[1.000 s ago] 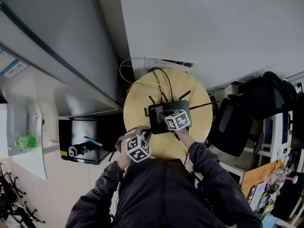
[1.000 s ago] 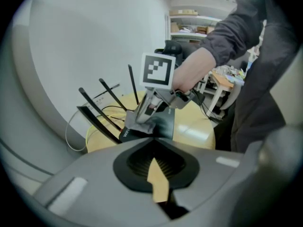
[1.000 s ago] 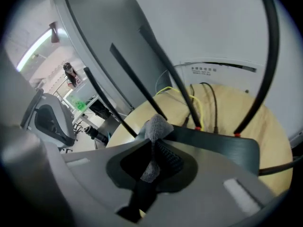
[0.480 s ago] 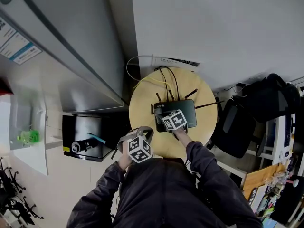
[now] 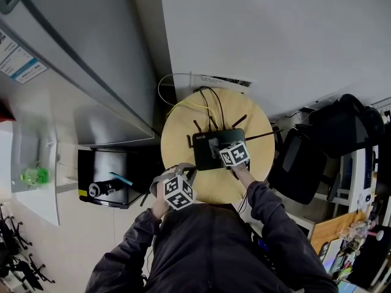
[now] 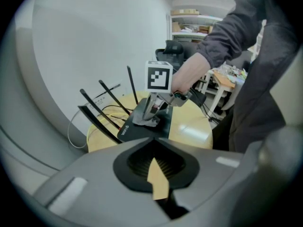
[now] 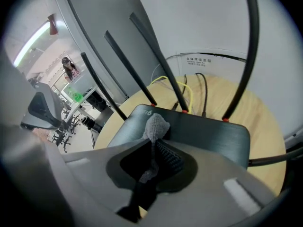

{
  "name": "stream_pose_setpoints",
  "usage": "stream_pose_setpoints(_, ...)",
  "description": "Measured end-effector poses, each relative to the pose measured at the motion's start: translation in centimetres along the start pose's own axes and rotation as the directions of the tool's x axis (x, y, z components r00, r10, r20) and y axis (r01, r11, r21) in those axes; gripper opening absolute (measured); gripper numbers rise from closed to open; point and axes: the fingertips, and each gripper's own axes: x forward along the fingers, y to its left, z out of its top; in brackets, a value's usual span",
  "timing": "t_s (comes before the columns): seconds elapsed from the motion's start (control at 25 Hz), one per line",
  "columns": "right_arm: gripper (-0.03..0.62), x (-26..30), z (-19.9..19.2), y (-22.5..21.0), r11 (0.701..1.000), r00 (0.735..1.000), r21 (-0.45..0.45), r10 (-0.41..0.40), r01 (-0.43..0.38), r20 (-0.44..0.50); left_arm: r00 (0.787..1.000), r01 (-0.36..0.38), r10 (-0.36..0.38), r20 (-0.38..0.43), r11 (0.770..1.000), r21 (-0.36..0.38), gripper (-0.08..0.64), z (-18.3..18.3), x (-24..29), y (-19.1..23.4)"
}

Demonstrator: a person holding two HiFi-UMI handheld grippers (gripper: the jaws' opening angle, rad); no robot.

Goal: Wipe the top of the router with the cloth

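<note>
A black router point(image 5: 208, 145) with several upright antennas lies on a round wooden table point(image 5: 183, 133). My right gripper point(image 5: 215, 146) is over the router's top, shut on a small grey cloth point(image 7: 155, 126). The cloth's free end rests on the router's brushed lid point(image 7: 208, 131). In the left gripper view the right gripper point(image 6: 150, 111) presses the cloth point(image 6: 147, 122) onto the router point(image 6: 132, 126). My left gripper point(image 5: 183, 174) hangs at the table's near edge, apart from the router. Its jaws point(image 6: 154, 162) look shut with nothing between them.
Yellow and black cables point(image 5: 204, 99) run from the router's back toward a wall strip point(image 5: 217, 80). A grey cabinet point(image 5: 73, 60) stands at the left, with a black box point(image 5: 104, 185) below it. A black chair point(image 5: 299, 160) and a bag point(image 5: 342, 124) crowd the table's right side.
The right gripper slid with the cloth to the left over the router's top, then back to the right. The left gripper stayed at the table's near edge.
</note>
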Motion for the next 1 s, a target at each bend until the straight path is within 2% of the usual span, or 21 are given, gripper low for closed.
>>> stream_pose_setpoints(0.68,0.029,-6.3,-4.9,-10.8,0.988,0.993,0.092,-0.122,0.121,0.004,1.000,0.009,-0.008,-0.018,1.000,0.012,0.002,2.6,2.3,-1.2)
stream_pose_setpoints(0.88,0.029,-6.6,-4.8,-10.3,0.987,0.991,0.101,-0.129,0.126,0.023,1.000,-0.004,0.004,-0.024,1.000,0.000,0.002,2.1,2.0,-1.4)
stream_pose_setpoints(1.0,0.029,-6.1,-3.5,-7.0,0.995,0.995,0.078,-0.075,0.070,0.064,1.000,-0.008,0.008,-0.029,1.000,-0.006,0.002,1.4,1.6,-1.2)
